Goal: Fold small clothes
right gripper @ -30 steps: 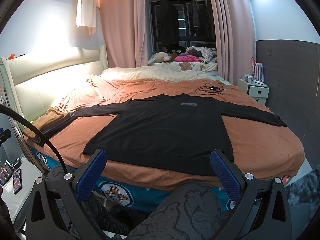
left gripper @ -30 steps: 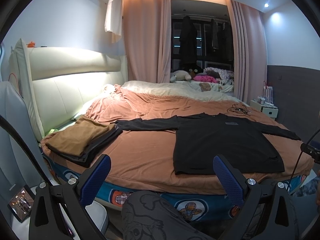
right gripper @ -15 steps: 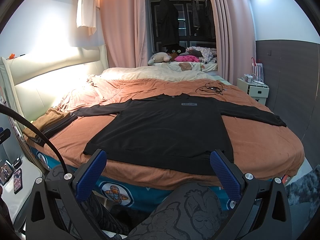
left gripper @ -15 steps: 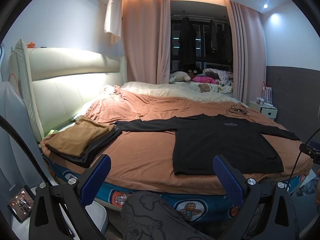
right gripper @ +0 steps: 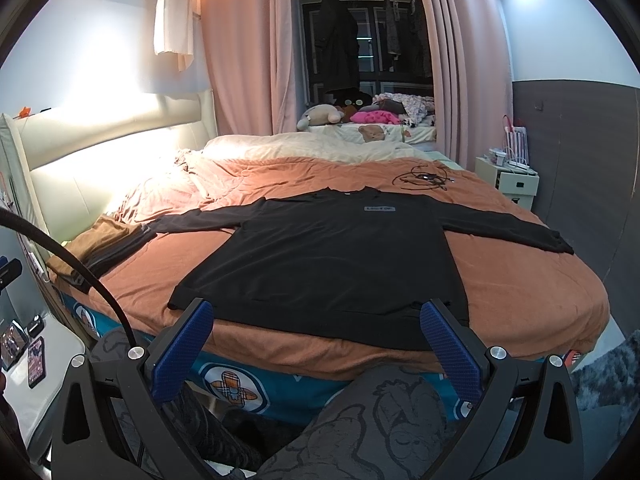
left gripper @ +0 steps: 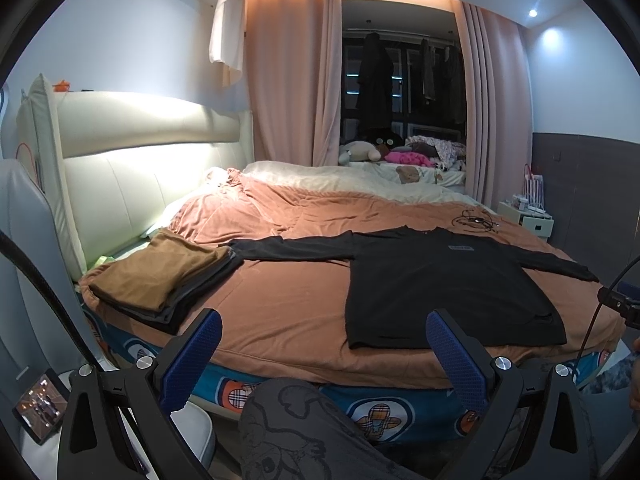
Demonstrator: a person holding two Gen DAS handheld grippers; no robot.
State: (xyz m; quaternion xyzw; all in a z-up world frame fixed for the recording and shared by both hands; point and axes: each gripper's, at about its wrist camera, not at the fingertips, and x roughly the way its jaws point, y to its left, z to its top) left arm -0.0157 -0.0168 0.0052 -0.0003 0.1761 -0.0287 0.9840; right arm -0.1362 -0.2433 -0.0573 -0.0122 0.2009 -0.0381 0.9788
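A black shirt (right gripper: 332, 256) is lying flat and face up in the middle of the frame on the orange bed cover (right gripper: 516, 280), with both sleeves spread out. The left gripper (left gripper: 324, 340) and the right gripper (right gripper: 316, 328) are hanging before the bed edge, fingers wide apart and holding nothing. The cloth is looking thin, soft and light, so it will probably sag and wrinkle. A sleeve end or a hem corner seems the best hold. Folded clothes (left gripper: 160, 276) are sitting at the left.

Open orange bedspread (left gripper: 280, 304) left of the black long-sleeved shirt (left gripper: 440, 280); folded brown-and-grey clothes stack (left gripper: 160, 276) blocks far left.
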